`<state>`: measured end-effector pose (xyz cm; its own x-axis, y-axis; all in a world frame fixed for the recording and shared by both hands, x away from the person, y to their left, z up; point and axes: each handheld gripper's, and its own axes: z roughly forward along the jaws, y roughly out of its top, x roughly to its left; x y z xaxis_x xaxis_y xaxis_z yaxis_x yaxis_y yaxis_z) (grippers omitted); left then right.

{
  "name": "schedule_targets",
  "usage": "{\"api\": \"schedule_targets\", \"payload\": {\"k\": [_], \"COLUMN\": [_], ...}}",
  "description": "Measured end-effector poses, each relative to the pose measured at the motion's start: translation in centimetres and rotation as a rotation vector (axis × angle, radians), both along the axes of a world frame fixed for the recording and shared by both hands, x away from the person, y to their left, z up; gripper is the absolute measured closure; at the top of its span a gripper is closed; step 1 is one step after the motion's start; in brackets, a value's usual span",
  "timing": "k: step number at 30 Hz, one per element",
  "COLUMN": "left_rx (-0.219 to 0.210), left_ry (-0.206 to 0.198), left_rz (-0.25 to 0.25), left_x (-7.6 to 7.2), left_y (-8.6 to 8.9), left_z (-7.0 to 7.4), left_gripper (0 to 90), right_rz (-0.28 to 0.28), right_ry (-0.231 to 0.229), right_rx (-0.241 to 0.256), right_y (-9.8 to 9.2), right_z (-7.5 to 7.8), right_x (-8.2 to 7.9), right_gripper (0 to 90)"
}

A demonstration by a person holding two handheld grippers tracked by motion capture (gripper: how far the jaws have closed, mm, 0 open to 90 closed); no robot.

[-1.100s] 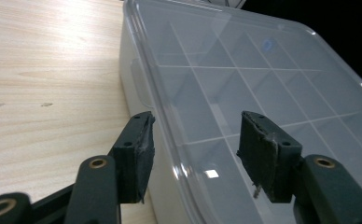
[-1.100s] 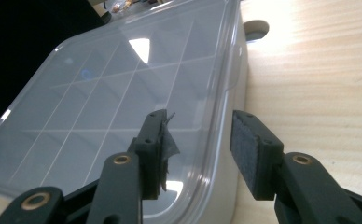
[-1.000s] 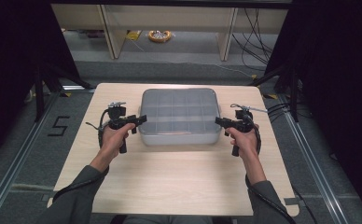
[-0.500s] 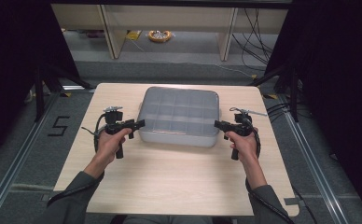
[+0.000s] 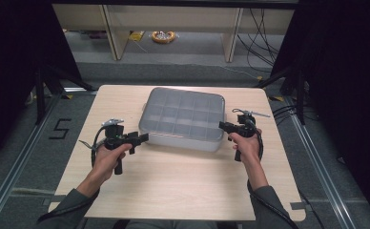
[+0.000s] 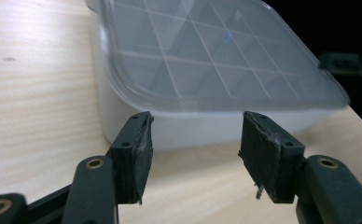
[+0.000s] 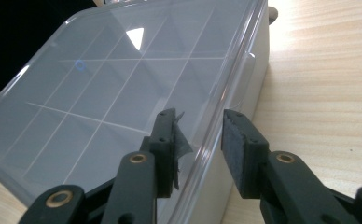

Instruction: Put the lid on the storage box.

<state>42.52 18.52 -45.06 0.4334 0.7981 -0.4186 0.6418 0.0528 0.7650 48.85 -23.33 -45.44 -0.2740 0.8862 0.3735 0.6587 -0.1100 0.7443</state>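
A translucent grey compartment box (image 5: 183,117) with its lid on lies slightly askew on the far middle of the wooden table (image 5: 173,186). My left gripper (image 5: 144,138) is open at the box's near-left corner. In the left gripper view the box (image 6: 207,56) sits just beyond my left gripper (image 6: 195,140), with nothing between the jaws. My right gripper (image 5: 222,126) is at the box's right side. In the right gripper view my right gripper (image 7: 198,135) is open and straddles the lid rim of the box (image 7: 123,84), one jaw over the lid and one outside.
Wooden shelving and a yellow object (image 5: 163,36) on the floor lie beyond the table. Cables (image 5: 264,28) trail at the back right. A floor mark "5" (image 5: 59,129) is to the left. Dark curtains flank both sides.
The box has turned a little clockwise on the table. My left gripper has drawn back toward the person, to the box's near-left corner. My right gripper has barely moved.
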Motion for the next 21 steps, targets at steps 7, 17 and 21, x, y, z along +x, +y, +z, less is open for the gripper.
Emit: {"api": "schedule_targets", "payload": {"k": [7, 17, 21], "left_rx": [0.002, 0.014, 0.040], "left_ry": [0.002, 0.037, 0.041], "left_rz": [-0.084, -0.153, -0.163], "left_x": [-3.2, -7.8, -9.1], "left_y": [-0.8, 0.0, 0.9], "left_z": [-1.1, -3.2, -3.7], "left_gripper": [43.1, 42.3, 41.2], "right_rz": [-0.030, -0.036, -0.029], "right_ry": [0.037, -0.028, -0.016], "right_rx": [0.042, 0.016, 0.054], "right_y": [0.2, -1.2, -1.4], "right_z": [0.3, 0.6, 1.5], "right_x": [0.1, -0.6, -2.2], "right_gripper": [67.5, 60.0, 54.3]}}
